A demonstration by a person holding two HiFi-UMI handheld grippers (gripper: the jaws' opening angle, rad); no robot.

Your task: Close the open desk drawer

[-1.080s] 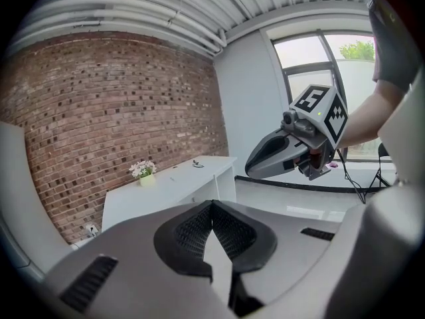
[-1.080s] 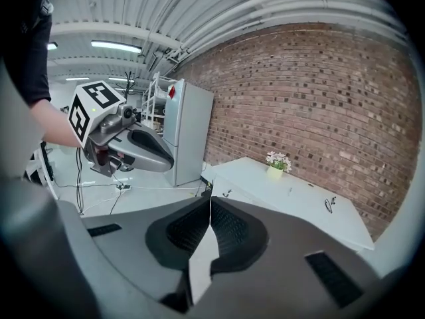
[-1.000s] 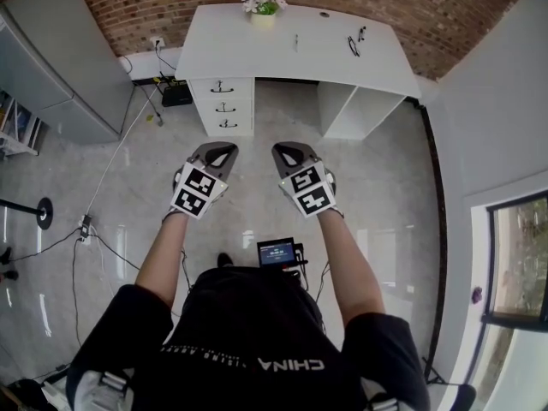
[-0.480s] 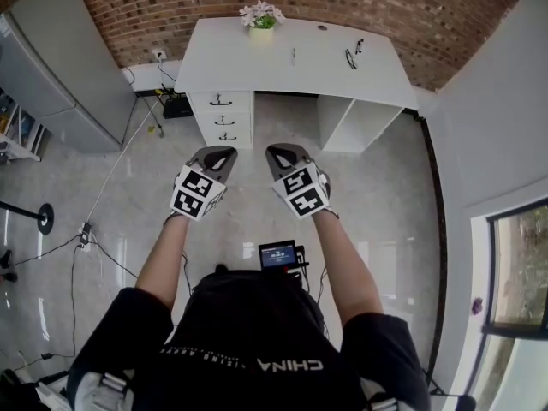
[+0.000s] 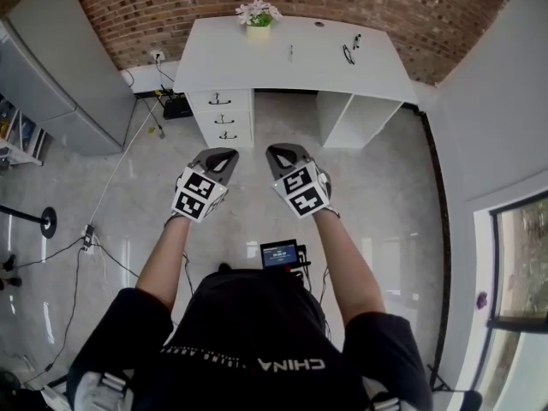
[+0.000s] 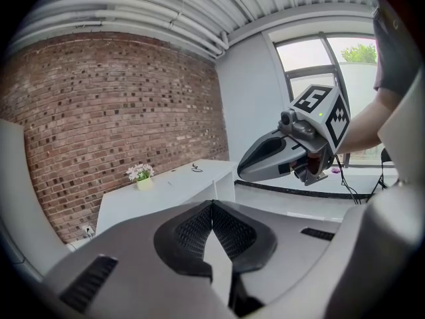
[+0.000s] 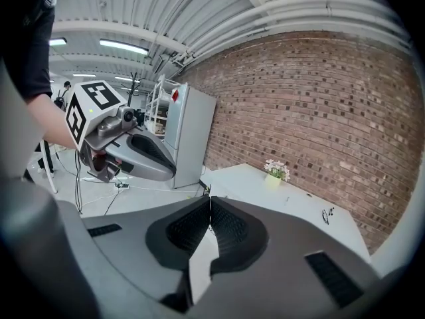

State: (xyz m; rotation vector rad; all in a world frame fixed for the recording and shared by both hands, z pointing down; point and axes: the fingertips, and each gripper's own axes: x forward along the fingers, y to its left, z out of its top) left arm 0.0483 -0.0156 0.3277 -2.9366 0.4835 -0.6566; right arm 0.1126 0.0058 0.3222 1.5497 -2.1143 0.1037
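Left claw (image 5: 216, 156), right claw (image 5: 287, 152): jaws pressed together on both, holding nothing, side by side above the floor. Drawer stack (image 5: 223, 116): under the left end of the white desk (image 5: 291, 54), well apart from both claws; which drawer is open cannot be told. Advised: approach squarely, set a closed tip on the drawer front, push straight in.

Three stacked white desk drawers (image 5: 223, 116)

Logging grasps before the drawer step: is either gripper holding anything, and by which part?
Nothing: grey left gripper and grey right gripper are both shut, empty.
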